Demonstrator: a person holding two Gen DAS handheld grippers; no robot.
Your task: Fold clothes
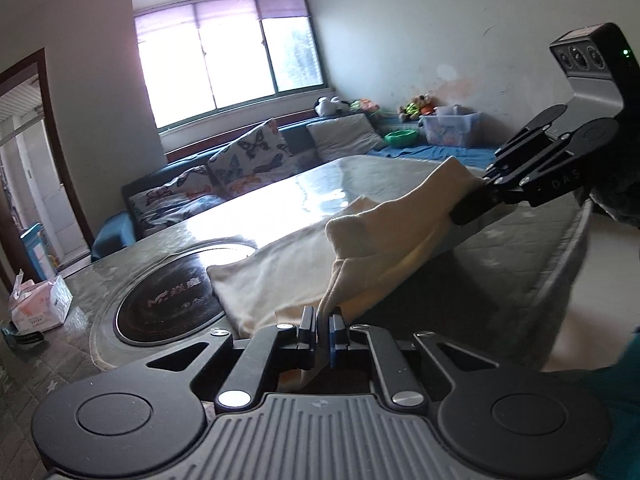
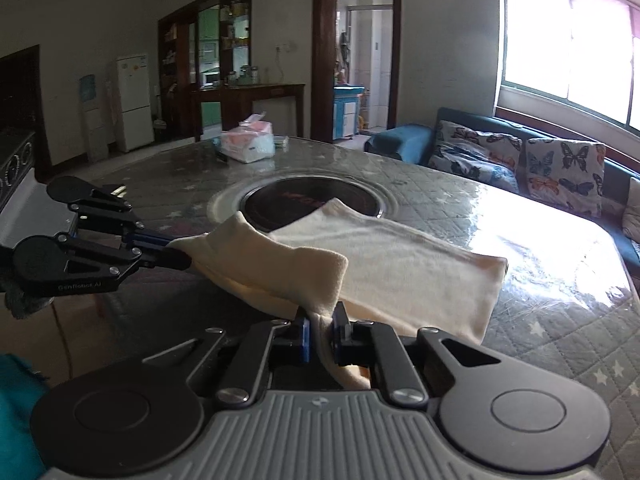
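The right hand-held gripper [image 2: 320, 330] pinches a cream soft cloth garment [image 2: 384, 264]. The left hand-held gripper [image 2: 182, 254] grips its other corner above the grey quilted desk [image 2: 540, 332].

The cream garment [image 2: 384, 256] is soft, matt knit cloth with a slightly fuzzy nap. The grey star-print quilted table cover [image 2: 560, 344] lies under a glossy clear film that mirrors the window light. The round black inset hob [image 1: 168, 304] looks smooth and glassy. The pink-and-white tissue pack [image 2: 248, 146] is shiny plastic wrap.
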